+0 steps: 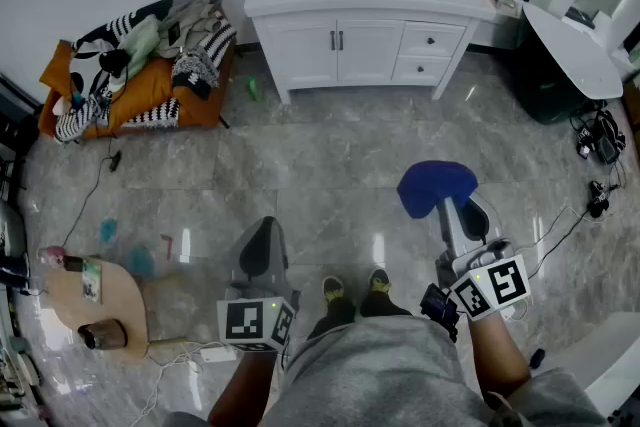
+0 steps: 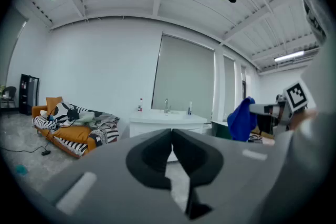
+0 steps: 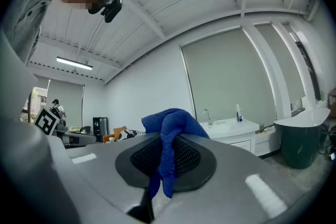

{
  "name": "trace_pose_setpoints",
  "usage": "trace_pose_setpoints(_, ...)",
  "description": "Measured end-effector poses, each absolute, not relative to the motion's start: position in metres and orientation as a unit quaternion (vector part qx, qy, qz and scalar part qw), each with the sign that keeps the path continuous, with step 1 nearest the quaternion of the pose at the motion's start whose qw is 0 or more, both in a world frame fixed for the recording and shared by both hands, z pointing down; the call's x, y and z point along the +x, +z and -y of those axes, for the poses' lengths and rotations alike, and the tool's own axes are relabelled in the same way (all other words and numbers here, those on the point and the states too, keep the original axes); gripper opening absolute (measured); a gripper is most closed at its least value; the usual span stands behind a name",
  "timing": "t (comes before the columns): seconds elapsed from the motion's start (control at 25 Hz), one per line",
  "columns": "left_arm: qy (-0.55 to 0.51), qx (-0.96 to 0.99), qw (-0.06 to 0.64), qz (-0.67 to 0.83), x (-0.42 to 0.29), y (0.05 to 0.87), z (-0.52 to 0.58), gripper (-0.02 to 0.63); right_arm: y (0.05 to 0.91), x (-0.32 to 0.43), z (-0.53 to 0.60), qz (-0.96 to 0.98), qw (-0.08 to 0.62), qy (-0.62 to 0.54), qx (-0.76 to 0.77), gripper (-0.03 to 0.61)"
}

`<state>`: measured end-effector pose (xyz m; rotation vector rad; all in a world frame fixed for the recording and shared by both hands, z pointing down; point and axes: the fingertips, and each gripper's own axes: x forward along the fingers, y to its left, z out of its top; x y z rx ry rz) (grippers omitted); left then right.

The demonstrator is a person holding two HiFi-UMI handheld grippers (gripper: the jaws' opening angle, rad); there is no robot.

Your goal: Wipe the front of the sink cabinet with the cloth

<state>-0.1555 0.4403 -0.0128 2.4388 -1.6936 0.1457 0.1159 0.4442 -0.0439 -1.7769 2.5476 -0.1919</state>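
Right claw (image 3: 168, 152) of mine bites the cloth (image 3: 167, 128), left claw (image 2: 172, 152) closed empty; sink cabinet (image 1: 365, 50) well ahead across tiled floor (image 1: 330, 155).

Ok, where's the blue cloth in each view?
Head view: cloth right of centre, at the tip of the right claw.
Left gripper view: cloth right of centre, at mid-height.
Right gripper view: cloth dead centre, pinched in the claw.
Shared landmark: sink cabinet, top centre, centre, right of centre.
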Motion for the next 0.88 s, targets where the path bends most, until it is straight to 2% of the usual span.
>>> trace_pose_setpoints(0.36,0.034,0.823,0.089,0.561,-0.129,-0.013,-0.427,0.012,-0.049,0.140,-0.438,-0.814,0.011,-0.053,-0.579,0.032)
trace_pose_setpoints(0.88,0.042,0.833,0.089,0.545,-0.146,-0.011,-0.431,0.012,-0.062,0.140,-0.438,-0.797,0.000,-0.043,-0.603,0.032)
